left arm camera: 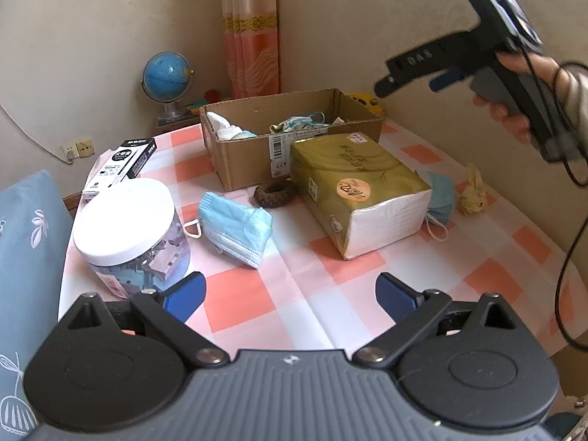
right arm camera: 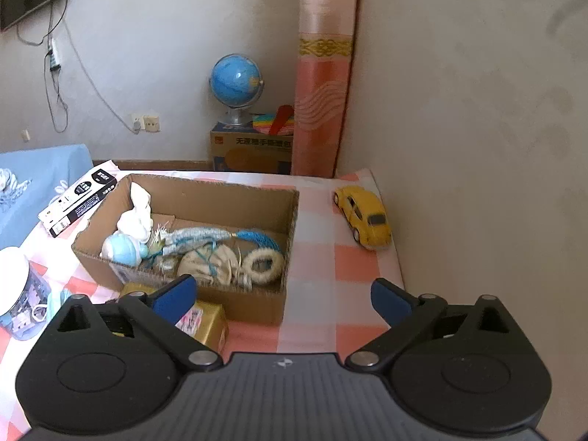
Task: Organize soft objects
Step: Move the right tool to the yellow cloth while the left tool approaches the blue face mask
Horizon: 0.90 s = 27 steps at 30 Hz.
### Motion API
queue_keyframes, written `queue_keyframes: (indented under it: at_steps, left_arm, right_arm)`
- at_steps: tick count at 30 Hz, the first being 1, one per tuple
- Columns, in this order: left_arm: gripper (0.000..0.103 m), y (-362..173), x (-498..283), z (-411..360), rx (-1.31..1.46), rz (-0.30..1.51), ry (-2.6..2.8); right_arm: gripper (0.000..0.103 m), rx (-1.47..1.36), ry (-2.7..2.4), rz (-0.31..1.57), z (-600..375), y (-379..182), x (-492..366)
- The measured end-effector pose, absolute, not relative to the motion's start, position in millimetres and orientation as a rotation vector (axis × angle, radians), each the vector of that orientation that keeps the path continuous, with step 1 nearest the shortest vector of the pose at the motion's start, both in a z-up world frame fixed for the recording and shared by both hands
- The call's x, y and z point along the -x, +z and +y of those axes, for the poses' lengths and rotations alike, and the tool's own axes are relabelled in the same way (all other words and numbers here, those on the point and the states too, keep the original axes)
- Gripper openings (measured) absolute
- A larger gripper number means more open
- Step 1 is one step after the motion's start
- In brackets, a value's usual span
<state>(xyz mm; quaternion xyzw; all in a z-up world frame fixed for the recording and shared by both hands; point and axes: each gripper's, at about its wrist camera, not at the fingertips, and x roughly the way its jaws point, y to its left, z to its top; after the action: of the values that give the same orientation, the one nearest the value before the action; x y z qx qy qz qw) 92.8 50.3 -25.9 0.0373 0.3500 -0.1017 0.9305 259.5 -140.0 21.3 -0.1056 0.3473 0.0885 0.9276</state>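
A cardboard box stands at the back of the checked table; it also shows in the right wrist view, holding several soft things: a white cloth, a blue knitted piece, a white fluffy ring. On the table lie a blue face mask, a brown scrunchie, a second blue mask and a yellow crumpled soft thing. My left gripper is open and empty, above the table's near part. My right gripper is open and empty, held above the box.
A gold tissue pack lies in front of the box. A white-lidded jar and a black-and-white carton stand at the left. A yellow toy car sits by the wall. A globe stands behind the table.
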Motion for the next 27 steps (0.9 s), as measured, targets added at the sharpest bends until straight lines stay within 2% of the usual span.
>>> queue_keyframes:
  at_steps: [17, 27]
  left_arm:
    - [0.1, -36.2, -104.1, 56.7, -0.044, 0.72, -0.176]
    - [0.1, -46.5, -118.1, 50.8, -0.056, 0.765, -0.235]
  right_arm:
    - [0.103, 0.101, -0.017, 0.693, -182.7, -21.4, -156.4]
    - [0.103, 0.14, -0.031, 0.764, -190.5, -56.5, -140.3]
